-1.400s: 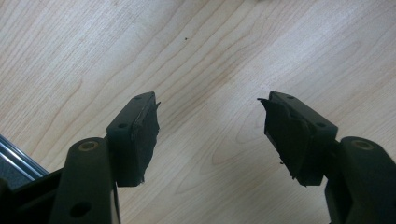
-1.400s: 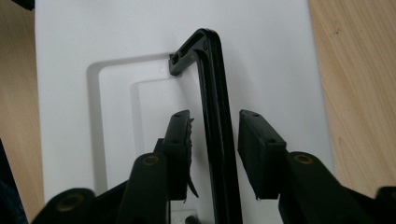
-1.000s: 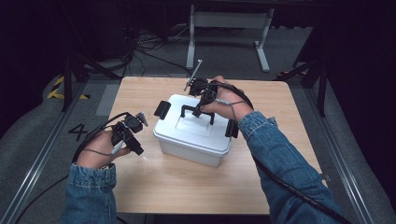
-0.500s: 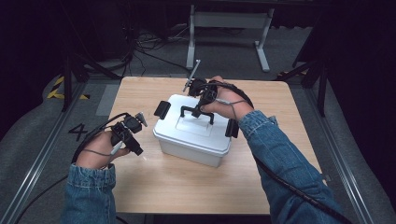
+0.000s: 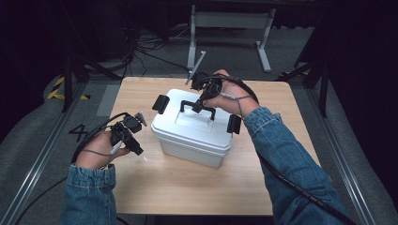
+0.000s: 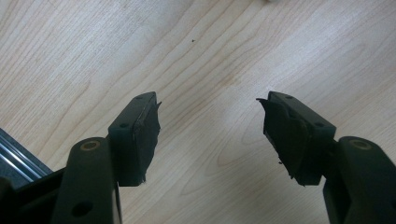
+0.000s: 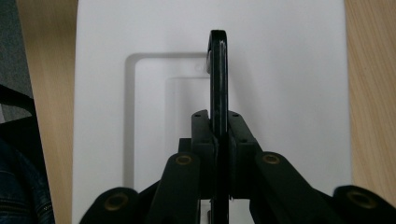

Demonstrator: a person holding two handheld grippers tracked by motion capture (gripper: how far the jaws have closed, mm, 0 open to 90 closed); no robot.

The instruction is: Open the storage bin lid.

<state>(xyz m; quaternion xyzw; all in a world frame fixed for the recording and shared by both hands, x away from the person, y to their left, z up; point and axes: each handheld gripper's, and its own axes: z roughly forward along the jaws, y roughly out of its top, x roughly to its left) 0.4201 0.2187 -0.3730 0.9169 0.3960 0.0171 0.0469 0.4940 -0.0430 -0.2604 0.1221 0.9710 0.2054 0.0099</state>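
A white lidded box [image 5: 187, 136] with black side latches stands mid-table. Its black handle [image 5: 197, 107] is raised above the lid, and my right gripper [image 5: 205, 100] is shut on it. In the right gripper view the handle [image 7: 218, 74] runs edge-on between the closed jaws, over the white lid [image 7: 289, 84]. My left gripper [image 5: 133, 140] hovers left of the box, apart from it, jaws spread. In the left gripper view the left gripper [image 6: 210, 126] is open over bare wood with nothing between its fingers.
The wooden table [image 5: 155, 187] has free room in front of the box and on its right side. Metal rails [image 5: 33, 173] run along both sides of the table. A grey metal frame [image 5: 230, 23] and cables lie on the floor beyond the far edge.
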